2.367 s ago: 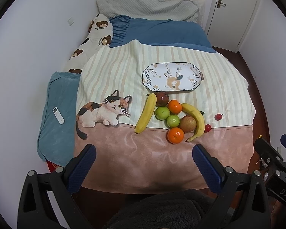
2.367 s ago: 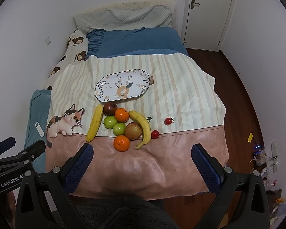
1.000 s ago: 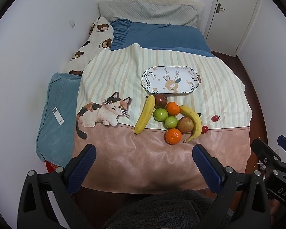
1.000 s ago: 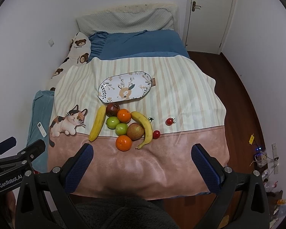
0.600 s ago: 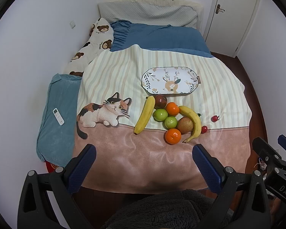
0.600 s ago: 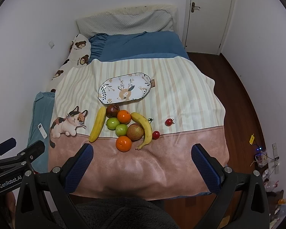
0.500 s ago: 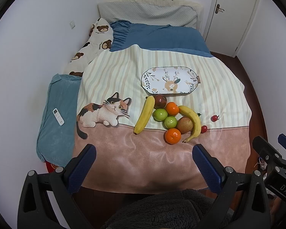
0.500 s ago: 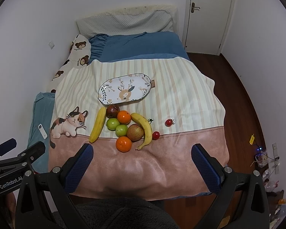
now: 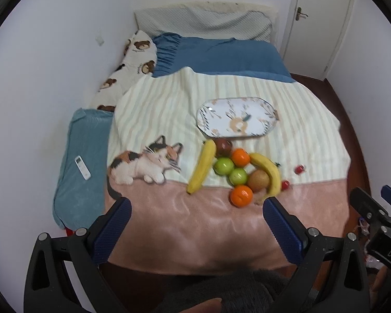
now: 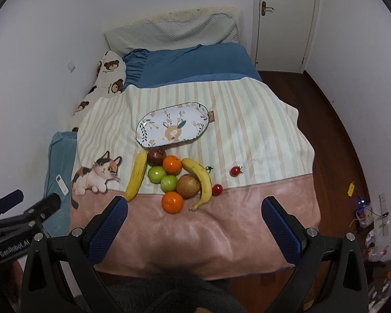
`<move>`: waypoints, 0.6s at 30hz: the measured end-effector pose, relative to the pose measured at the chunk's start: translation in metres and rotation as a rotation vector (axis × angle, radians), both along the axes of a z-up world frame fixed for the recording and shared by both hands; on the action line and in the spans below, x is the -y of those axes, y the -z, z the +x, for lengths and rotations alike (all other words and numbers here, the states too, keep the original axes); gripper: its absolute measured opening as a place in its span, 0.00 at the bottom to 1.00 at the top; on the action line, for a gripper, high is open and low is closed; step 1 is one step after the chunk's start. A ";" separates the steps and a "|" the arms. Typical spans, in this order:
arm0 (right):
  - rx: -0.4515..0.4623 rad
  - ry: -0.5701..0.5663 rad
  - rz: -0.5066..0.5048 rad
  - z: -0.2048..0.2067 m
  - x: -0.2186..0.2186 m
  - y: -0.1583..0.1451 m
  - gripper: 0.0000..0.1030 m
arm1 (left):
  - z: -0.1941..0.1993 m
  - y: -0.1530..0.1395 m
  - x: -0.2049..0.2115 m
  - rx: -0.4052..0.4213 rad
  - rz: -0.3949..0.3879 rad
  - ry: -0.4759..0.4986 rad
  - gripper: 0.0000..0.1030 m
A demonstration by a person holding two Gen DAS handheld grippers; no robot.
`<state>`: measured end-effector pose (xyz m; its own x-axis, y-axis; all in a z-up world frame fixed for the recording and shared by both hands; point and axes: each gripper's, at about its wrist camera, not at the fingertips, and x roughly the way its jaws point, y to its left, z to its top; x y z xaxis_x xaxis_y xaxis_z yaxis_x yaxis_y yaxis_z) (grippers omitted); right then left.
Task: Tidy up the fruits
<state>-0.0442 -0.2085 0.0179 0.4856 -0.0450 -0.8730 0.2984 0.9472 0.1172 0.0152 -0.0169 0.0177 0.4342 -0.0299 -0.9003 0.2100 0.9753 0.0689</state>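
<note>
Both the left gripper point(image 9: 195, 225) and right gripper point(image 10: 194, 223) hang spread and empty above the bed's foot edge, where two bananas point(image 10: 136, 176) lie lengthwise toward the oval tray point(image 10: 172, 127).

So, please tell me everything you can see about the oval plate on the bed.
The oval plate looks like white glazed ceramic with a thin dark rim, printed with a deer at its middle and leafy sprigs around it. It lies flat on the striped blanket, long side across the bed, and holds nothing. The fruit pile sits just in front; the dark red fruit is at its near edge, though contact is unclear.
</note>
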 end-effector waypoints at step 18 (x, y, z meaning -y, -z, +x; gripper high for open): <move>-0.351 0.005 0.245 0.167 0.065 0.280 0.66 | 0.160 0.232 0.031 -0.331 0.114 0.086 0.80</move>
<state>0.1228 -0.2733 -0.2616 0.1578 0.1829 -0.9704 0.3652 0.9022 0.2294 0.1755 -0.0477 -0.2147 0.1189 0.0548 -0.9914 0.3205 0.9429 0.0906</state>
